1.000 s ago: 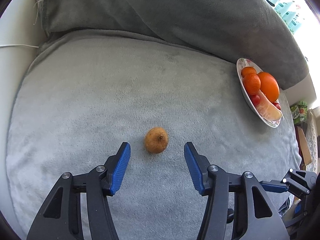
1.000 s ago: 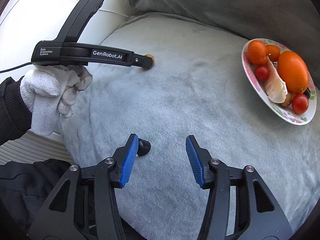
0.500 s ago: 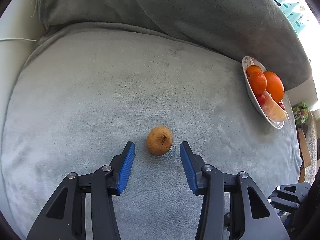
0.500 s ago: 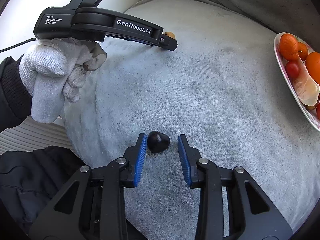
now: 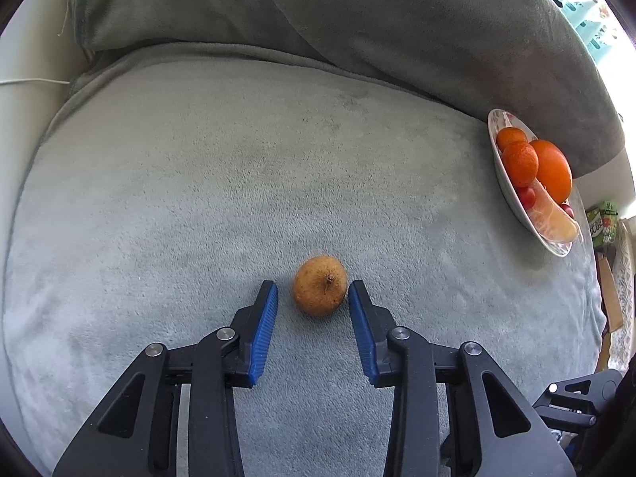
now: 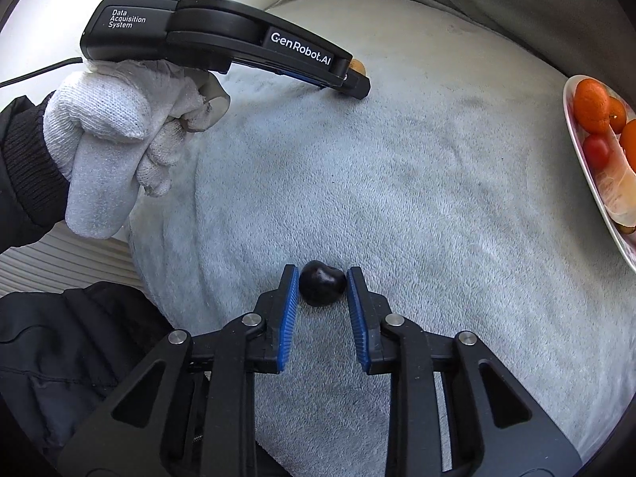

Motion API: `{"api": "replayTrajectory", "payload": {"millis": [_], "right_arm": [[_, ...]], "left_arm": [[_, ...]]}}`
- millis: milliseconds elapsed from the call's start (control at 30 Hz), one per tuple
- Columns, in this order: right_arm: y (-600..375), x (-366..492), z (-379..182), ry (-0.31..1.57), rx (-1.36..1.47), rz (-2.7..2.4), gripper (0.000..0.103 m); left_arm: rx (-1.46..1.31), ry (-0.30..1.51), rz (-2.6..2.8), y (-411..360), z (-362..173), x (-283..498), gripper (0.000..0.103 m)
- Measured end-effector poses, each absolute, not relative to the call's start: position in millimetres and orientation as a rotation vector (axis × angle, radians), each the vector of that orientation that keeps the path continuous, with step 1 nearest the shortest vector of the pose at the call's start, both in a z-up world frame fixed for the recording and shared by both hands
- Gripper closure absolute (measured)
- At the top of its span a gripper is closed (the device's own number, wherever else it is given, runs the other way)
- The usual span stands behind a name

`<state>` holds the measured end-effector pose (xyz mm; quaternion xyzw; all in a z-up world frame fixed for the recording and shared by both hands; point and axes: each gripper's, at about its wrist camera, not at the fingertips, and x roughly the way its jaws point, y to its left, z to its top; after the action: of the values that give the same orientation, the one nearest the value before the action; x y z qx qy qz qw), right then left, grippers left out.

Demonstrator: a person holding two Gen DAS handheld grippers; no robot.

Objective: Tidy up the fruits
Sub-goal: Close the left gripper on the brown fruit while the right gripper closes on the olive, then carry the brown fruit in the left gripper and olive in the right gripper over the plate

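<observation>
A brown round fruit [image 5: 319,285] lies on the grey cushion [image 5: 198,183]. My left gripper [image 5: 313,291] is open, its blue pads on either side of the fruit, the right pad almost touching it. A small dark fruit [image 6: 321,282] lies near the cushion's front edge. My right gripper [image 6: 322,276] has closed in around it; both pads look to touch it, and it still rests on the cushion. A white plate [image 5: 512,194] with oranges, small red fruits and a pale peeled segment stands at the right, also in the right wrist view [image 6: 584,167].
A large grey back pillow [image 5: 318,20] runs behind the cushion. In the right wrist view the white-gloved hand [image 6: 119,147] holds the left gripper's body [image 6: 222,35] over the cushion's left side. A white cable [image 5: 31,81] lies at the far left.
Both grippers moved forward and narrowed. The left one now brackets the brown fruit. The right one has closed around the dark fruit.
</observation>
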<state>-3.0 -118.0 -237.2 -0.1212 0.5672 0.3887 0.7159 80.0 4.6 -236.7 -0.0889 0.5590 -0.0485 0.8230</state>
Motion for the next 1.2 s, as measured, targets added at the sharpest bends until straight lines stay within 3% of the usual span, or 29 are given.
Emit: {"api": "replayTrajectory", "payload": {"millis": [100,567,1200], "right_arm": [[-119,-3,-233,1.257,-0.266,0.861,0.077],[-146,16,-212,1.207,-0.204,0.789,0.078],[-225,55,-177,1.098,-0.05,0.585,0.078]], "left_arm": [[-0.184,1.183,-0.103,1,-238,84,0.078],[-0.163,1.136,-0.122,-9,-225,76,0.078],[-0.129,1.022,-0.268,-56,-167,85,0.078]]}}
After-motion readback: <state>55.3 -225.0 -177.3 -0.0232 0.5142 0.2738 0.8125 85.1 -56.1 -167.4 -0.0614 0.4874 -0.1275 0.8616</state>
